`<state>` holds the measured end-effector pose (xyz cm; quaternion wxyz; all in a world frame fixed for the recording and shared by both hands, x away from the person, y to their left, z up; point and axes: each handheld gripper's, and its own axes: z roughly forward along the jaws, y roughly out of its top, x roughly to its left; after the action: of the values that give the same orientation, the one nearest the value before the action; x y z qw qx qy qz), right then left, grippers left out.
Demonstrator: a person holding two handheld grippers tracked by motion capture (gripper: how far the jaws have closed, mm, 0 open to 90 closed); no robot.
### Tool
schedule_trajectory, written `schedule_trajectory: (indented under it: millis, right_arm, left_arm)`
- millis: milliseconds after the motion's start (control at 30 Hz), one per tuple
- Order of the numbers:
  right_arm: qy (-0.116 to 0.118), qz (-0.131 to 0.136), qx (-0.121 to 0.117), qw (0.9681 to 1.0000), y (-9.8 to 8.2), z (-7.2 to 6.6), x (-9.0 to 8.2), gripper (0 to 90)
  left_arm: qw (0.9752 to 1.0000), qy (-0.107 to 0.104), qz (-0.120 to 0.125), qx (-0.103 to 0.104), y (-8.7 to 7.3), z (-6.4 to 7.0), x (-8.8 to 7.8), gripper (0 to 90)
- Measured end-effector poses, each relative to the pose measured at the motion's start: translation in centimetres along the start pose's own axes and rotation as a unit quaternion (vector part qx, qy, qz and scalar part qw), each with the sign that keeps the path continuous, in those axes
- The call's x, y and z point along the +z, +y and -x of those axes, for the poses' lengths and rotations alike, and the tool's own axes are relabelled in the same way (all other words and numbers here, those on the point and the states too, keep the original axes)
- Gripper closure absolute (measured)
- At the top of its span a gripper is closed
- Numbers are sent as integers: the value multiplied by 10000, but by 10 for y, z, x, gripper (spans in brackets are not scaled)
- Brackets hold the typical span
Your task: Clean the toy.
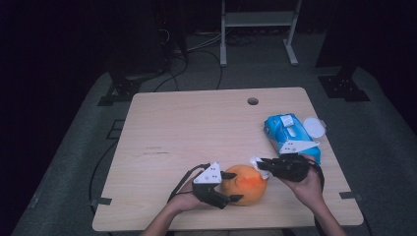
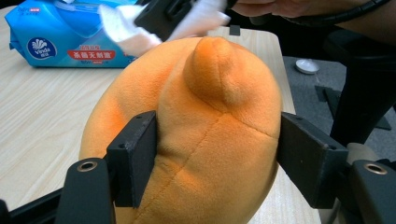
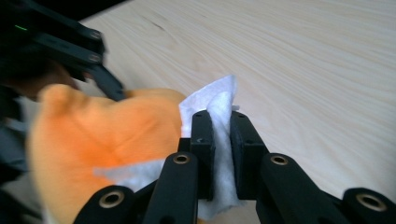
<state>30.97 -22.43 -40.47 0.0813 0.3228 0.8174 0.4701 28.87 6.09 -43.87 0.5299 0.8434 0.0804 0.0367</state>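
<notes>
At the lower centre of the high view, the left gripper (image 1: 231,187) had its fingers (image 2: 133,156) partly closed and pressed into both sides of an orange plush toy (image 1: 245,184) resting on the wooden desk (image 1: 196,128) near its front edge. Just right of the toy, the right gripper (image 1: 261,163) had its fingers (image 3: 203,144) nearly shut, pinching a white wipe (image 3: 219,105) that touched the toy's upper side. Farther right and higher lay a blue wipes pack (image 1: 287,130), with a white lid (image 1: 313,127) beside it.
</notes>
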Motion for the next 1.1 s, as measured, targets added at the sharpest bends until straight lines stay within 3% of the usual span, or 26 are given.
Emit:
schedule_trajectory:
  millis: [200, 300, 433, 567, 700, 733, 933, 1000, 1100]
  right_arm:
    - [371, 237, -414, 9982, 17, -27, -5, 806]
    - [287, 217, -537, 9979, 19, -30, -7, 805]
    - [115, 134, -182, 9997, 7, -7, -7, 805]
    - [251, 230, 181, 9993, 2, 4, -13, 806]
    - [286, 231, -40, 9993, 9, -6, -12, 806]
    - [190, 173, -157, 9995, 10, -9, -10, 806]
    - [52, 95, 247, 9996, -3, 10, -13, 806]
    - [154, 191, 284, 9993, -1, 8, -16, 807]
    - [444, 311, 91, 9985, 11, -8, -14, 807]
  left_arm:
    - [9999, 124, 39, -92, 0, -3, -2, 311]
    - [9995, 184, 84, -225, -1, -8, -6, 311]
    - [9990, 266, 119, -352, -2, -12, -9, 310]
    - [9985, 279, 183, -441, -3, -16, -8, 309]
    - [9980, 290, 222, -514, -3, -18, -9, 309]
    - [9977, 320, 223, -552, -4, -18, -10, 305]
    - [9974, 364, 218, -586, -4, -20, -12, 301]
    - [9971, 359, 240, -621, -5, -21, -11, 301]
    - [9963, 388, 300, -713, -5, -22, -9, 301]
